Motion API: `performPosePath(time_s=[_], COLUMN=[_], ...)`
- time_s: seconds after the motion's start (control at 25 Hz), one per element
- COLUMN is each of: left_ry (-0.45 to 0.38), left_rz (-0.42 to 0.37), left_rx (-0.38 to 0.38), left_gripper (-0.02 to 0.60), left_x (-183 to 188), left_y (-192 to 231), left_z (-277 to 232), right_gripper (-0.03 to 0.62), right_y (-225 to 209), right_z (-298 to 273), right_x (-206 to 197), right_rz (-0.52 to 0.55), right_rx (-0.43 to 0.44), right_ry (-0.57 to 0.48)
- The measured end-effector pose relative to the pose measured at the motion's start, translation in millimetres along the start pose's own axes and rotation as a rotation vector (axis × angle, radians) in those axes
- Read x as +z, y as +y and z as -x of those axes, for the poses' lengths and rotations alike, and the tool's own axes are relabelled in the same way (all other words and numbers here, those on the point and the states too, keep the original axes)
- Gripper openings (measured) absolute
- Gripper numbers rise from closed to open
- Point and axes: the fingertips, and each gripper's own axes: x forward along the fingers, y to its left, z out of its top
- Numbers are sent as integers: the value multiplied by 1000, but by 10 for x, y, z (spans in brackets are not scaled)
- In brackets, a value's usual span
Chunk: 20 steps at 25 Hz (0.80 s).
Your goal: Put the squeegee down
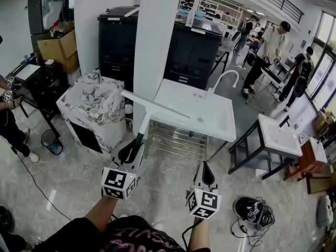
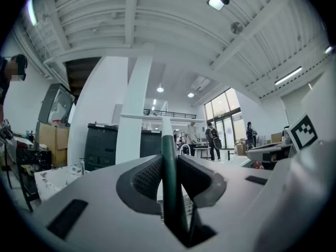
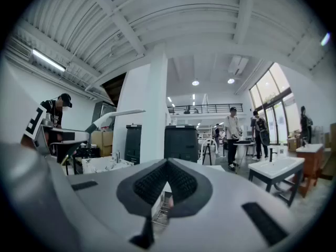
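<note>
Evidently not yet set down, the squeegee (image 1: 143, 121) is clamped by its handle in the left gripper (image 1: 134, 147); the right gripper (image 1: 205, 173) is closed, seemingly empty.

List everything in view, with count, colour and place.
squeegee: one, white blade and green handle, held up before the pillar.
sinks: two, white, centre and right.
marble counter: one, white with grey veins, left of the pillar.
pillar: one, white, centre back.
cabinets: two, black, behind the pillar.
cardboard box: one, brown, far left.
people: several, back right.
left gripper: one, grey, shut on the squeegee's handle.
right gripper: one, grey, shut, empty.
</note>
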Motion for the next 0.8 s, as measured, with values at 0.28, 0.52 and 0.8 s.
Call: performPosePath(time_s=[0.28,0.52,0.8], left_ry=[0,7,15], left_rz=[17,-1,2], left_rx=[0,-1,-6], left_gripper=[97,97,97], left_x=[-50,-65,-82], left_y=[-27,-86,-203], left_z=[-13,-18,-29], right_gripper=[20,20,20], right_y=[-20,-38,-110], right_z=[-4,9,58], right_x=[-68,-73,-149], right_rz=[-14,-3,-23], right_rx=[7,9,9], right_ry=[5,0,1])
